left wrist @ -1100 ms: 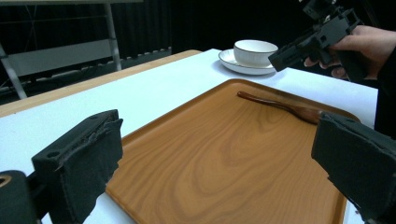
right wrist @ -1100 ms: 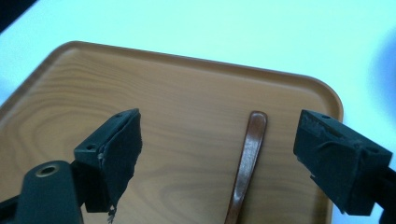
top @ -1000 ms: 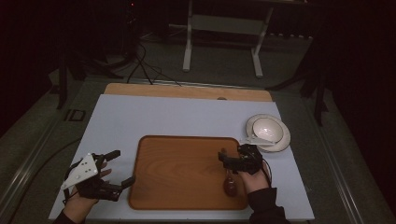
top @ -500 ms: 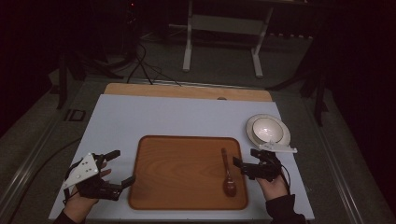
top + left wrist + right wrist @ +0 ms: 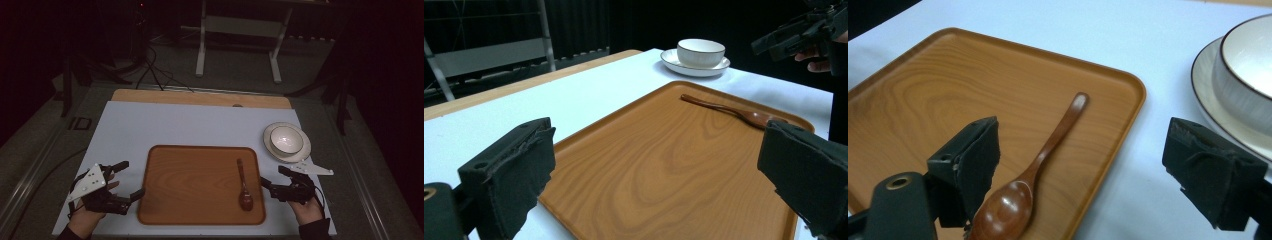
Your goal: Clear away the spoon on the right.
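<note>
On the tray [image 5: 200, 185], the spoon [image 5: 243, 185] has just been released by the right gripper [image 5: 272, 181], now pulled back beside it, jaws wide, empty. Left gripper [image 5: 131, 180] is held wide open, empty. Placement looks done.

Your left gripper [image 5: 126, 178] sits just off the left edge of the wooden tray [image 5: 200, 215], jaws spread wide and pointing toward it, your left hand [image 5: 86, 216] behind it. Your right gripper [image 5: 274, 179] sits just off the tray's right edge, jaws likewise wide apart and gripping nothing.
</note>
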### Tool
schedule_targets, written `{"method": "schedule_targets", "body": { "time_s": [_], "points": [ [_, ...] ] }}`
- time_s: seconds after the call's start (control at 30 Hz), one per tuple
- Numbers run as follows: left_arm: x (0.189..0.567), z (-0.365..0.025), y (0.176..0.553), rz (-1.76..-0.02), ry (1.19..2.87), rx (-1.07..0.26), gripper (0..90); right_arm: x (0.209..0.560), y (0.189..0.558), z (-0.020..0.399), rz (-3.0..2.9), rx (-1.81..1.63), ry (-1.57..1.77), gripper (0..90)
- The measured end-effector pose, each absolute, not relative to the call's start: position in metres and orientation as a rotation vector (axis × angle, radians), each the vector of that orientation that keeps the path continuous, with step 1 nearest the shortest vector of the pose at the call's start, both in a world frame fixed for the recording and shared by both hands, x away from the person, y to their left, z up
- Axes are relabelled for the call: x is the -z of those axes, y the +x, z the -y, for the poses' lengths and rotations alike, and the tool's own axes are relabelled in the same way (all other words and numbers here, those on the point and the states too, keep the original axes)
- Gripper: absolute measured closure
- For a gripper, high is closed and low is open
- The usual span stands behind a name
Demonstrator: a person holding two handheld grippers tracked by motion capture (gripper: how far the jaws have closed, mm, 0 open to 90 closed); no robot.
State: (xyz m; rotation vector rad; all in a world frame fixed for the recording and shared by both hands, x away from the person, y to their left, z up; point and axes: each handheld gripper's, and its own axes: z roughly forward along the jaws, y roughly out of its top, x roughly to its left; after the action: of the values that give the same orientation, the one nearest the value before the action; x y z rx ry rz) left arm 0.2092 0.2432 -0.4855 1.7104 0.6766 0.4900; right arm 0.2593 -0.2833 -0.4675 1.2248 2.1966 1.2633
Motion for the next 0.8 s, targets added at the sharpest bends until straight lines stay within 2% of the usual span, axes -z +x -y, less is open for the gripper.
{"method": "schedule_targets", "body": {
  "time_s": [0.33, 0.8],
  "points": [
    [0.486, -0.242, 0.209, -0.673, 1.716, -0.487, 3.0, 0.470, 0.254, 0.304, -2.248, -1.297, 1.093, 15.1],
    [0.486, -0.242, 0.209, -0.670, 1.719, -0.485, 3.0, 0.495, 0.245, 0.327, -2.270, -1.392, 0.990, 15.2]
  ]
}}
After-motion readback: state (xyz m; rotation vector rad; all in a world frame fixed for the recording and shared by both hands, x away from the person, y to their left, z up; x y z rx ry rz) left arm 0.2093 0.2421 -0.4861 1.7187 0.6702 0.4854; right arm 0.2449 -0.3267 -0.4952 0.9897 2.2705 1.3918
